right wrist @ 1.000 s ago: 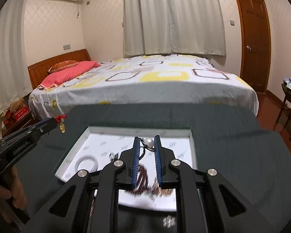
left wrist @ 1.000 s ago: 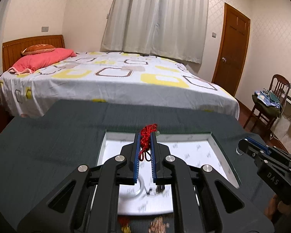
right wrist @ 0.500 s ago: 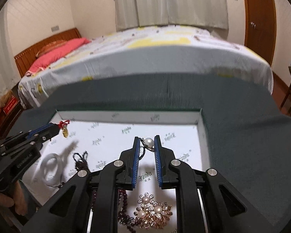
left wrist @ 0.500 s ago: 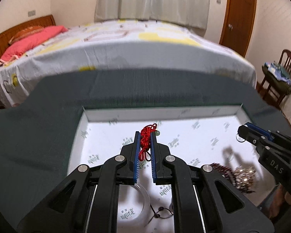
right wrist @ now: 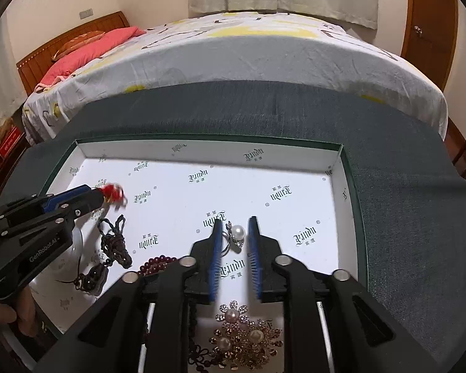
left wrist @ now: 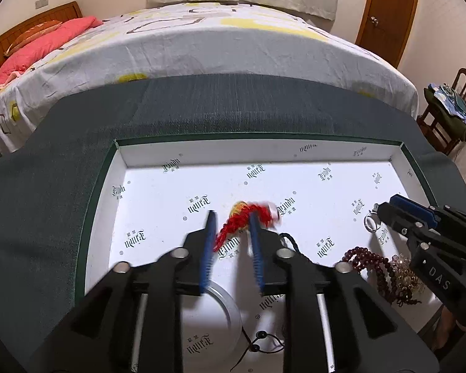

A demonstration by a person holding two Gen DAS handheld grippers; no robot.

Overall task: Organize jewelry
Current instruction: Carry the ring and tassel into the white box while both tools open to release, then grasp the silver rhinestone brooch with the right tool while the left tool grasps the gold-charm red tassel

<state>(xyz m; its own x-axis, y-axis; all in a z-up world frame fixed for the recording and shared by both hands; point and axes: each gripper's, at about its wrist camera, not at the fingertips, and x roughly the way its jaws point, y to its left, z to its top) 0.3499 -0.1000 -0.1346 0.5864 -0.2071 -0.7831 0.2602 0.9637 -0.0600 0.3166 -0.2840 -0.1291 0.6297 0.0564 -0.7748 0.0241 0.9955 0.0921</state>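
A shallow white-lined box (left wrist: 177, 152) (right wrist: 335, 168) lies on a dark green cloth. My left gripper (left wrist: 231, 220) is open over the box; a red cord charm (left wrist: 245, 217) is between its jaws, blurred, and it also shows in the right wrist view (right wrist: 111, 192). My right gripper (right wrist: 234, 227) is open, and a pearl ring (right wrist: 236, 234) sits between its jaws on the box floor. The ring shows at the right gripper's tip in the left wrist view (left wrist: 370, 222).
In the box lie a white bangle (left wrist: 226, 307), a dark cord pendant (right wrist: 115, 248), a dark red bead bracelet (left wrist: 366, 258) and a pearl flower brooch (right wrist: 242, 335). A bed (left wrist: 202, 40) stands beyond the table. A chair (left wrist: 450, 105) is at the right.
Both grippers moved lower into the box and opened. The red charm and the pearl ring are no longer pinched.
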